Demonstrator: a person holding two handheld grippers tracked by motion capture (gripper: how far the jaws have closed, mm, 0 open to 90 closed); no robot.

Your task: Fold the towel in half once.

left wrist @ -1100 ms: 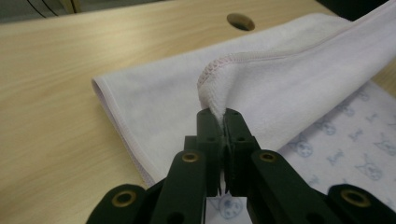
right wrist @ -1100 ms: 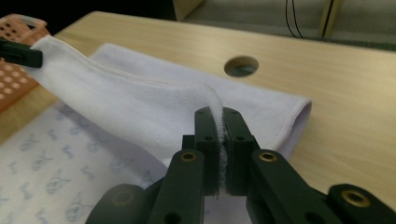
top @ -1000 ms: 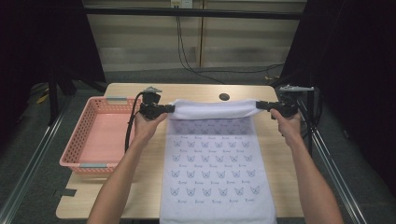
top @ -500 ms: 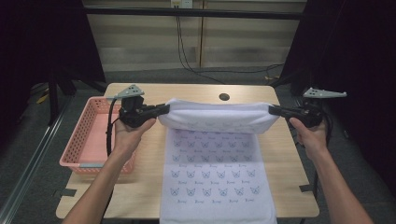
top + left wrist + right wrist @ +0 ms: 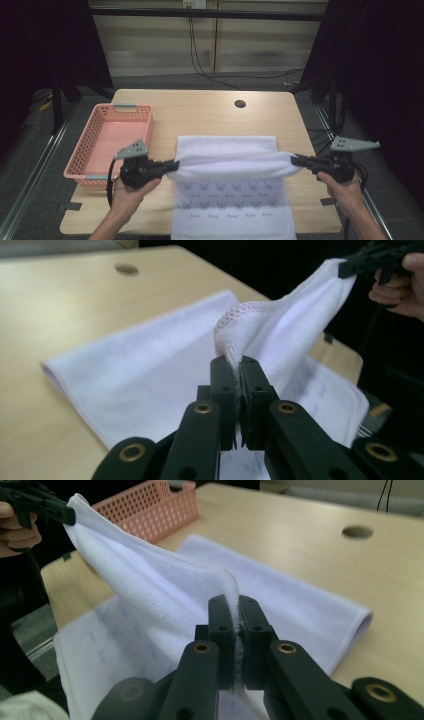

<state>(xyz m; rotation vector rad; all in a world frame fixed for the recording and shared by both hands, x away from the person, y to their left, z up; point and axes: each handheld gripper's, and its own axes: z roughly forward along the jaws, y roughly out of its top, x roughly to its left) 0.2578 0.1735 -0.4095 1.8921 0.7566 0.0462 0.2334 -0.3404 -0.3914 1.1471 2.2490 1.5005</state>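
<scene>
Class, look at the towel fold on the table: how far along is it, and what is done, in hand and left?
Done: the towel's far part already lies doubled back, plain side up. In hand: the left gripper and right gripper each pinch a corner, holding that edge taut above the butterfly-printed part. Left: probably laying the edge down, releasing, perhaps moving the towel to the pink basket.

From the table's (image 5: 200, 112) middle, the towel (image 5: 227, 150) spreads toward six o'clock and hangs over the near edge, its lifted edge stretched across from eight to four o'clock above the part lying flat. The left gripper (image 5: 170, 165) sits at the eight o'clock end of that edge and the right gripper (image 5: 296, 160) at the four o'clock end. The basket (image 5: 92, 145) rests on the table at nine o'clock, just beyond the left gripper, and the hole (image 5: 240, 104) lies at one o'clock, behind the towel.
</scene>
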